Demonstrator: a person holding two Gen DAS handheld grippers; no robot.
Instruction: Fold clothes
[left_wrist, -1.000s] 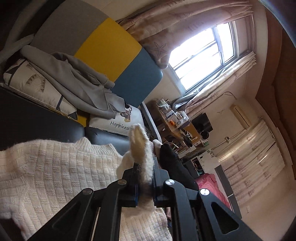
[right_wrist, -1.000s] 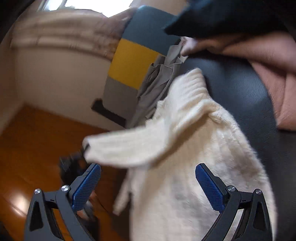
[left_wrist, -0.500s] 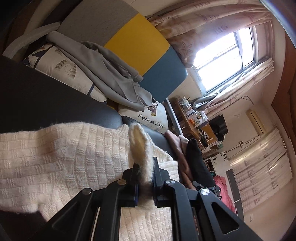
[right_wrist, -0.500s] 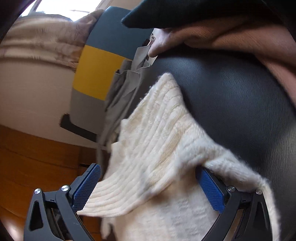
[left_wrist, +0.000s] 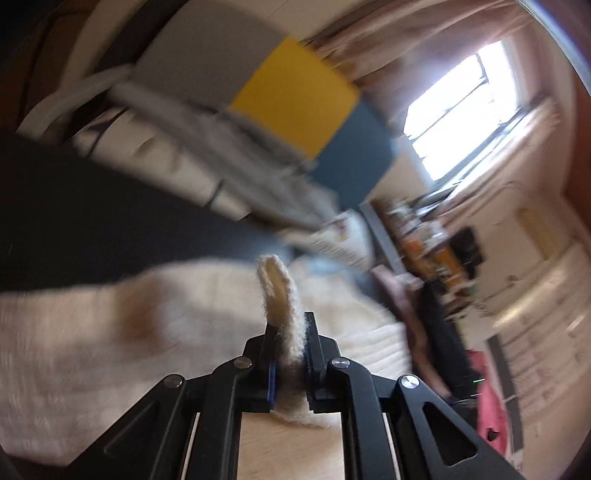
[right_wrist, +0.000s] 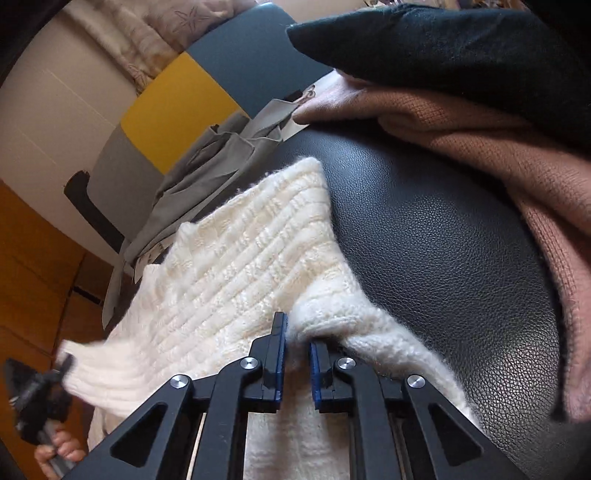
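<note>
Since half a second ago, the right gripper (right_wrist: 295, 345) has gone from spread wide to nearly pressed together, its blue-padded jaws now pinching a thick ridge of the cream cable-knit sweater (right_wrist: 243, 266). Before that, the knit merely lay between the open fingers. The left gripper (left_wrist: 289, 354) remains clamped on a narrow upstanding fold of the same sweater (left_wrist: 207, 295); its view has blurred heavily, which suggests fast movement on that side.

The sweater lies spread across the black leather seat surface (right_wrist: 424, 229), its far edge reaching the rumpled grey garment (right_wrist: 207, 173) at the back edge of the seat. In the right wrist view the sweater's left portion hangs off the seat's side edge, where the black body of the other gripper shows with a hand (right_wrist: 59, 452) below it, partly blurred. A pink-brown knitted garment (right_wrist: 498, 147) and a dark green-black garment (right_wrist: 461, 48) are heaped along the opposite side of the seat, apart from the sweater. The grey, yellow and blue panelled backrest (right_wrist: 184, 96) stands behind.

Assessment: both grippers now hold the sweater, so the grasping stage appears complete. The next move is likely a lift or carry-over to form a fold. Risk: the fuzzy loose knit may slip or stretch under uneven pull.
</note>
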